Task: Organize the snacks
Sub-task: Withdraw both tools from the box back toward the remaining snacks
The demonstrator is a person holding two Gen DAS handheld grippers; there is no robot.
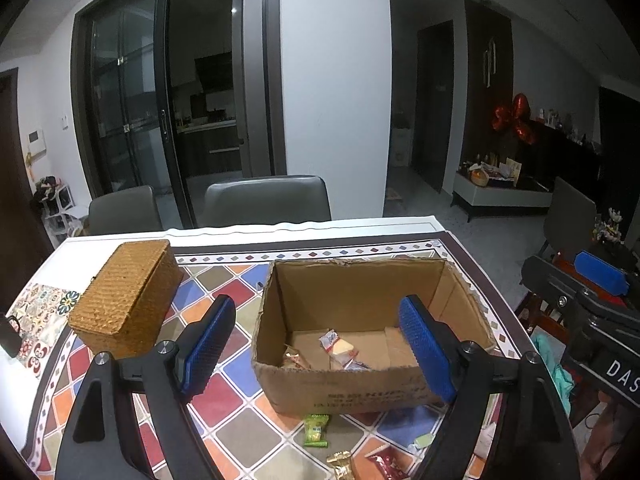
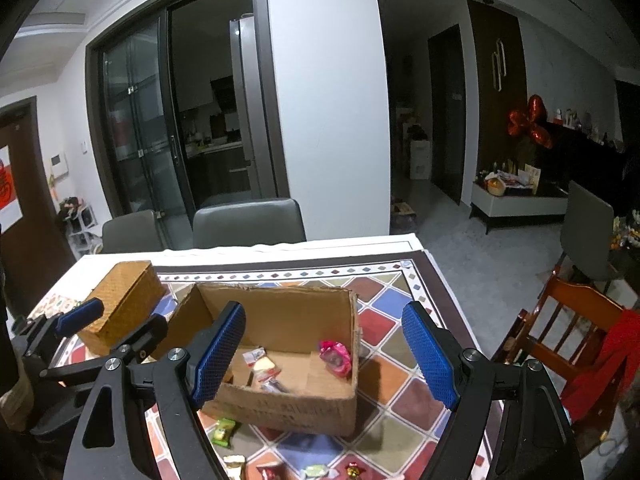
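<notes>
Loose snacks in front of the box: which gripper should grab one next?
Probably the left gripper. It is open and empty, and the green snack lies just below its fingers, near the cardboard box. The right gripper, also open, looks centred further right of it.

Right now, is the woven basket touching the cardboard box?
Apart. In the left wrist view, a strip of patterned tablecloth shows between the woven basket and the cardboard box.
</notes>
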